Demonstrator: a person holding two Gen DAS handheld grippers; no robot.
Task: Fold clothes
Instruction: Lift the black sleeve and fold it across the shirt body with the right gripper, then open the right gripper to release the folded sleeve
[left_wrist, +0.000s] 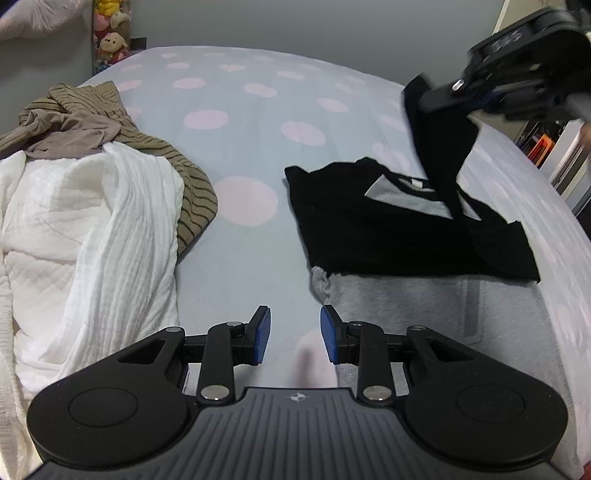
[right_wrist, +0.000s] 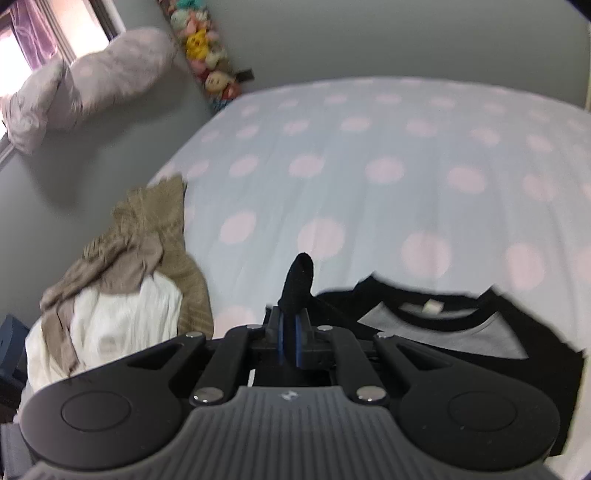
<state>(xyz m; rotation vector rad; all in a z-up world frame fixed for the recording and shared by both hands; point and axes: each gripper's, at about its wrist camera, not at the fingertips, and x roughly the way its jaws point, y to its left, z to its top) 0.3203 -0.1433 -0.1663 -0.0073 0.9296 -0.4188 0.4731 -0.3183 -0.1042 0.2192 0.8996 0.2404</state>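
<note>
Your right tool (right_wrist: 290, 341) is pinched tight on the black sleeve (left_wrist: 439, 147) of the black and grey shirt (left_wrist: 388, 229); a little tip of black cloth pokes up past its 2 blue pads. In the left wrist view you can see that tool held up high over the bed (left_wrist: 258, 122), with the sleeve hanging down from it to the shirt. The rest of the shirt lies flat on the bed, neck hole away from you, black top part over a grey bottom part.

Your left tool (left_wrist: 295, 336) is held low over the bed, just beside the grey hem; its 2 pads are apart and it holds nothing.

I think you are in the middle of folding the sleeve in across the body, with most of the folding left to do.

Here is what could go wrong:

- Only a small bit of cloth is in the pinch; pull hard or fast and the sleeve may slip out and drop in a lump.
- Nothing holds the shirt down; lift the sleeve too high and the whole shirt may slide or bunch up; your free left tool could press the hem to stop that.
- Lay the sleeve down twisted and the fold will look wonky.

The white cloth (left_wrist: 92, 229) and the brown striped top (left_wrist: 103, 122) sit in a heap on the left, well apart from the shirt; they are not folded yet, so keep your fold away from them.
</note>
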